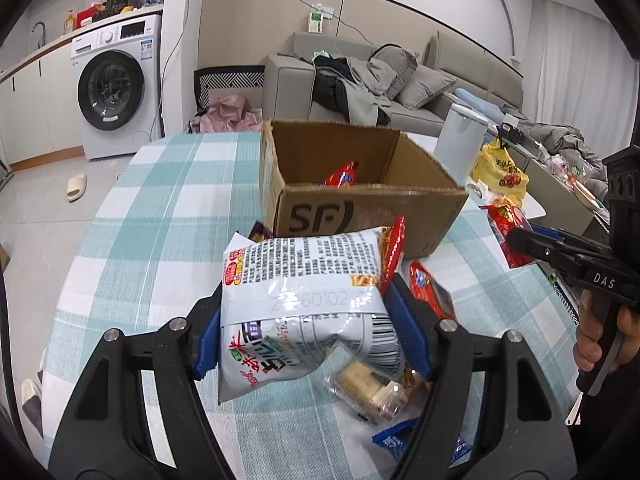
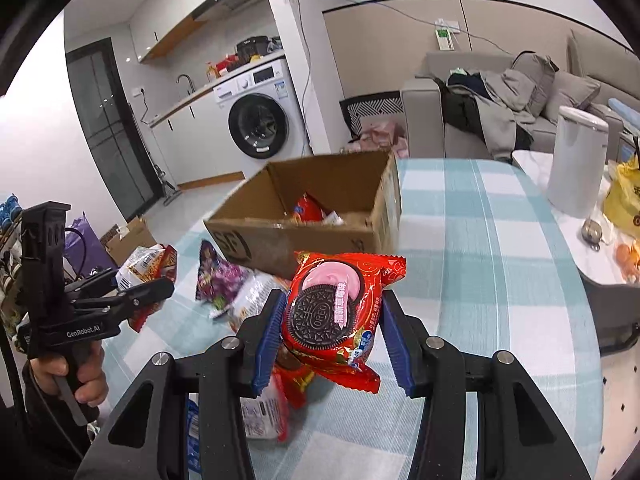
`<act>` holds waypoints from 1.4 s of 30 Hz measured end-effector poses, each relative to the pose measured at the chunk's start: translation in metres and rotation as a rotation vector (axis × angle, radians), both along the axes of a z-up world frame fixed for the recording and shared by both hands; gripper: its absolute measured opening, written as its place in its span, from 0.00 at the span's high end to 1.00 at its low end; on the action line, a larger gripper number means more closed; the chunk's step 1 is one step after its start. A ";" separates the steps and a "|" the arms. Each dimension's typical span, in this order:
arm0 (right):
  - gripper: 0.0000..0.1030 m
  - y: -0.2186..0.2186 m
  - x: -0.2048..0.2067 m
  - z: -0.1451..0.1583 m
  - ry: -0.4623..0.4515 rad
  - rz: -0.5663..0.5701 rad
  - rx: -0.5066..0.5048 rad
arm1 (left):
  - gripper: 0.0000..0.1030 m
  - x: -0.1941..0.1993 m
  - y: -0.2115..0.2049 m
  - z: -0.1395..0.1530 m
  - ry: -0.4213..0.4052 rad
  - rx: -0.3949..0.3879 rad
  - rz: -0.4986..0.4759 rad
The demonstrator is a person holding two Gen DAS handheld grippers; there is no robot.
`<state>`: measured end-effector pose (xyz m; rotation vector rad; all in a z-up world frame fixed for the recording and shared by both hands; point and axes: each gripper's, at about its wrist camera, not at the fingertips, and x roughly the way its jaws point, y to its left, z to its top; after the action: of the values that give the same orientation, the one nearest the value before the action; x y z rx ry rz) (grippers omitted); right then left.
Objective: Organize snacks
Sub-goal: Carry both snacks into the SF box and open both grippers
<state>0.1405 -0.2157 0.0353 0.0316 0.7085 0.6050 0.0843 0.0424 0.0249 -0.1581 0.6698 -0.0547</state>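
My left gripper (image 1: pixel 304 312) is shut on a white snack bag (image 1: pixel 304 304) and holds it above the table, in front of the open cardboard box (image 1: pixel 372 216). My right gripper (image 2: pixel 332 320) is shut on a red Oreo packet (image 2: pixel 336 312) and holds it up near the box (image 2: pixel 304 236). The box holds a red snack packet (image 1: pixel 342 176). More snacks lie on the table: a clear-wrapped cake (image 1: pixel 368 388), a red packet (image 1: pixel 434 290), a purple bag (image 2: pixel 220 276). Each gripper shows in the other's view, the right (image 1: pixel 516 240) and the left (image 2: pixel 160 288).
The table has a teal checked cloth (image 1: pixel 160 216). A white cylindrical container (image 2: pixel 576 168) and a yellow bag (image 2: pixel 624 196) stand on a side table to the right. A washing machine (image 1: pixel 116 84) and a sofa (image 1: pixel 360 88) are behind.
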 end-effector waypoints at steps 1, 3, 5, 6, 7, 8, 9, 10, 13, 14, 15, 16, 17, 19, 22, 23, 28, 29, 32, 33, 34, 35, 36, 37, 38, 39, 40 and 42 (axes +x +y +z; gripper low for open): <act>0.53 0.001 0.000 0.003 -0.006 -0.002 0.003 | 0.32 0.002 -0.001 0.003 -0.005 0.002 -0.001; 0.53 0.002 0.002 0.009 -0.014 -0.003 0.014 | 0.32 0.004 -0.002 0.010 -0.019 0.007 -0.004; 0.53 0.005 0.004 0.014 -0.020 -0.001 0.016 | 0.32 0.006 -0.004 0.016 -0.030 0.011 -0.003; 0.53 0.006 0.004 0.017 -0.026 0.003 0.016 | 0.32 0.008 -0.004 0.018 -0.034 0.012 -0.006; 0.53 0.007 0.005 0.019 -0.031 0.004 0.018 | 0.32 0.009 -0.005 0.022 -0.039 0.014 -0.008; 0.53 0.008 0.007 0.021 -0.035 0.004 0.019 | 0.32 0.011 -0.006 0.024 -0.042 0.018 -0.008; 0.53 0.009 0.008 0.023 -0.036 0.004 0.021 | 0.32 0.012 -0.006 0.026 -0.046 0.022 -0.009; 0.53 0.011 0.010 0.026 -0.036 0.005 0.025 | 0.32 0.014 -0.007 0.029 -0.050 0.025 -0.010; 0.53 0.015 0.013 0.031 -0.043 0.010 0.023 | 0.32 0.019 -0.007 0.037 -0.062 0.025 -0.009; 0.53 0.016 0.014 0.033 -0.047 0.010 0.024 | 0.32 0.021 -0.006 0.038 -0.064 0.023 -0.009; 0.53 0.018 0.016 0.035 -0.050 0.012 0.024 | 0.32 0.024 -0.007 0.040 -0.065 0.023 -0.009; 0.53 0.018 0.017 0.036 -0.052 0.012 0.026 | 0.32 0.027 -0.007 0.042 -0.067 0.025 -0.011; 0.53 0.019 0.019 0.038 -0.053 0.012 0.028 | 0.32 0.031 -0.007 0.044 -0.070 0.027 -0.011; 0.53 0.021 0.022 0.040 -0.055 0.015 0.029 | 0.32 0.035 -0.008 0.048 -0.078 0.028 -0.011; 0.53 0.026 0.027 0.045 -0.063 0.019 0.028 | 0.32 0.043 -0.008 0.053 -0.082 0.025 -0.017; 0.53 0.027 0.028 0.046 -0.064 0.019 0.029 | 0.32 0.046 -0.009 0.054 -0.084 0.028 -0.019; 0.53 0.033 0.034 0.051 -0.070 0.023 0.033 | 0.32 0.062 -0.011 0.061 -0.089 0.034 -0.027; 0.53 0.034 0.036 0.052 -0.071 0.024 0.033 | 0.32 0.064 -0.012 0.062 -0.088 0.034 -0.029; 0.53 0.036 0.041 0.054 -0.071 0.023 0.041 | 0.32 0.073 -0.014 0.063 -0.089 0.043 -0.032; 0.53 0.037 0.042 0.054 -0.069 0.024 0.043 | 0.32 0.076 -0.014 0.064 -0.089 0.045 -0.031; 0.53 0.038 0.044 0.055 -0.069 0.025 0.044 | 0.32 0.080 -0.014 0.064 -0.089 0.046 -0.031; 0.53 0.039 0.046 0.055 -0.072 0.024 0.044 | 0.32 0.080 -0.014 0.064 -0.088 0.045 -0.030; 0.53 0.040 0.047 0.055 -0.074 0.023 0.045 | 0.32 0.081 -0.014 0.064 -0.086 0.046 -0.026; 0.53 0.040 0.050 0.055 -0.074 0.021 0.048 | 0.32 0.083 -0.015 0.063 -0.084 0.047 -0.025; 0.53 0.040 0.052 0.055 -0.073 0.019 0.054 | 0.32 0.085 -0.015 0.063 -0.082 0.049 -0.023; 0.53 0.041 0.055 0.055 -0.069 0.016 0.057 | 0.32 0.088 -0.015 0.062 -0.081 0.052 -0.020; 0.53 0.041 0.056 0.055 -0.069 0.014 0.058 | 0.32 0.094 -0.015 0.061 -0.079 0.056 -0.018; 0.53 0.042 0.061 0.054 -0.067 0.013 0.063 | 0.32 0.100 -0.015 0.060 -0.075 0.056 -0.017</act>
<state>0.2013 -0.1738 0.0892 0.0646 0.6248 0.6383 0.1847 0.0277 0.0846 -0.0959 0.5974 -0.0577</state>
